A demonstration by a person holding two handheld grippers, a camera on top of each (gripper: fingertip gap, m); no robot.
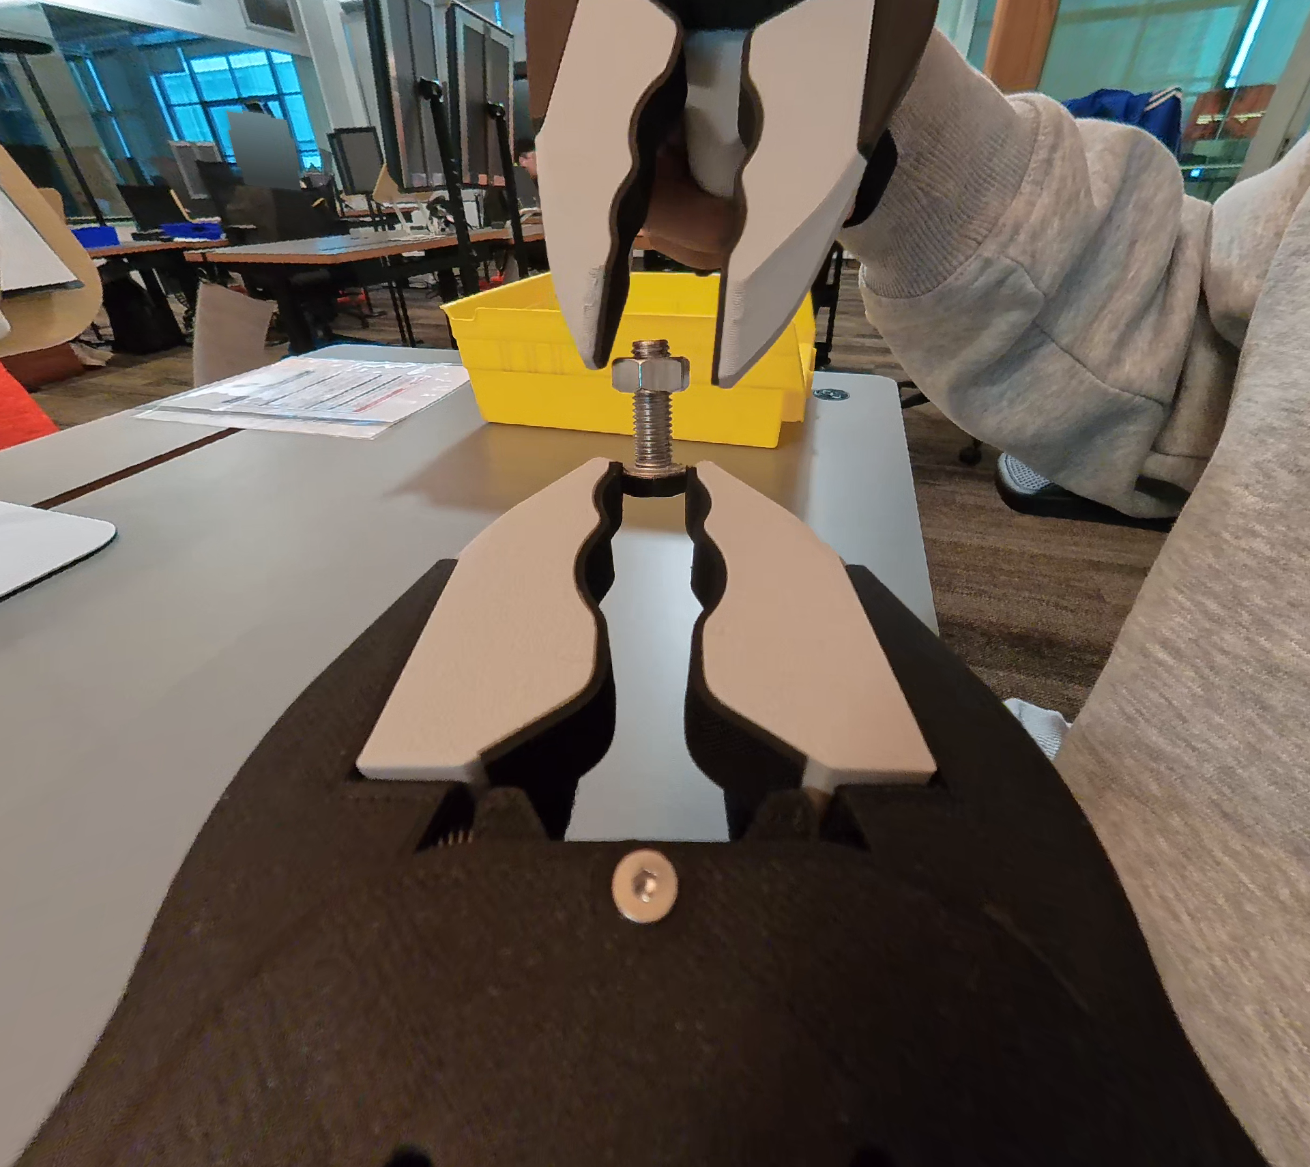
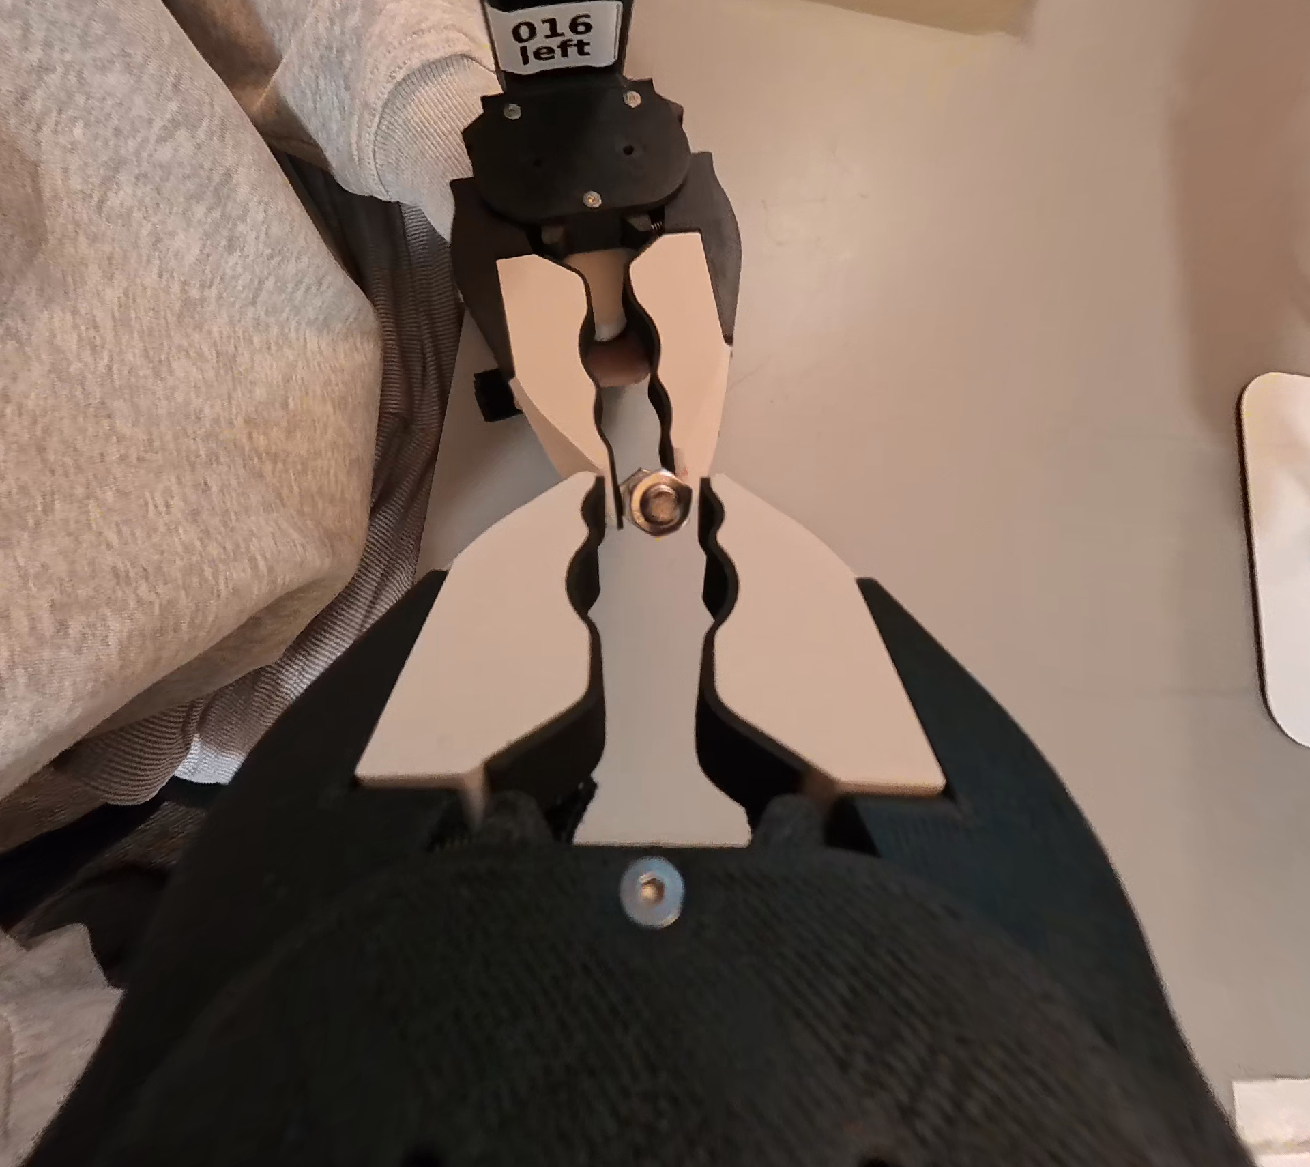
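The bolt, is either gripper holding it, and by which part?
The left gripper holds the bolt upright by its head end. The right gripper's fingertips flank the nut without clearly clamping.

The bolt [image 1: 648, 424] is bright bare metal with a ridged thread, and the hex nut [image 1: 650, 373] on it shines the same. Both grippers have matt, pale fingers [image 1: 510, 629] of smooth plastic, set in black bodies with a grainy, layered finish. The left gripper [image 1: 650, 484] and the right gripper [image 1: 656, 371] each carry a shiny metal screw. The surface [image 1: 213, 566] is smooth grey with a soft sheen, perhaps laminate. The yellow bin [image 1: 567, 388] looks like glossy plastic. The sleeve [image 1: 1063, 296] is soft heathered grey knit cloth.
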